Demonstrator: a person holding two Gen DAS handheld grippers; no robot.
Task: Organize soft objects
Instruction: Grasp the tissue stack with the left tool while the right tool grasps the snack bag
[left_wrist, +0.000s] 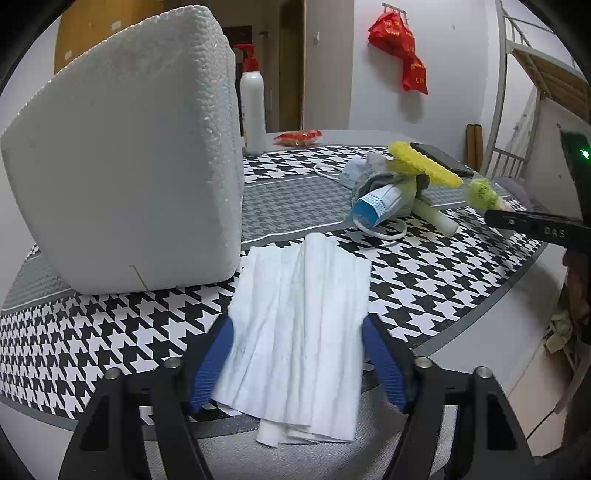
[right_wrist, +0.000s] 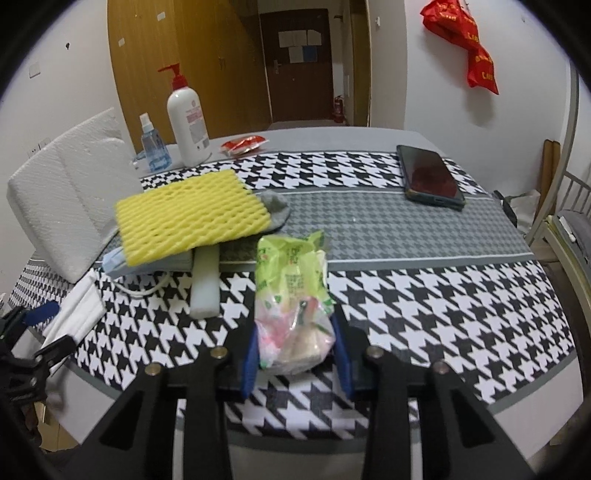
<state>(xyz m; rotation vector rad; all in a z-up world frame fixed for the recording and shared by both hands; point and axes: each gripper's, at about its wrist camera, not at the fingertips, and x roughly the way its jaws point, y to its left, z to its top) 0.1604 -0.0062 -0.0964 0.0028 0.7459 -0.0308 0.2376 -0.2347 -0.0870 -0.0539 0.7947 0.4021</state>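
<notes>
My left gripper (left_wrist: 297, 328) is shut on a folded stack of white tissues (left_wrist: 299, 332) that rests on the houndstooth table near its front edge. My right gripper (right_wrist: 295, 343) is shut on a green and clear plastic snack packet (right_wrist: 291, 295), held just above the table. A pile holds a yellow foam net (right_wrist: 188, 218), a grey sock (right_wrist: 275, 208), blue face masks (right_wrist: 114, 264) and a white foam bar (right_wrist: 205, 291). The pile also shows in the left wrist view (left_wrist: 399, 184). The tissues also show at the left edge of the right wrist view (right_wrist: 75, 314).
A white styrofoam block (left_wrist: 122, 158) stands right behind the tissues. A pump bottle (right_wrist: 186, 122), a blue spray bottle (right_wrist: 153, 146) and a red packet (right_wrist: 243, 144) sit at the back. A phone (right_wrist: 428, 177) lies at the back right. A metal bed frame (left_wrist: 524, 74) stands to the right.
</notes>
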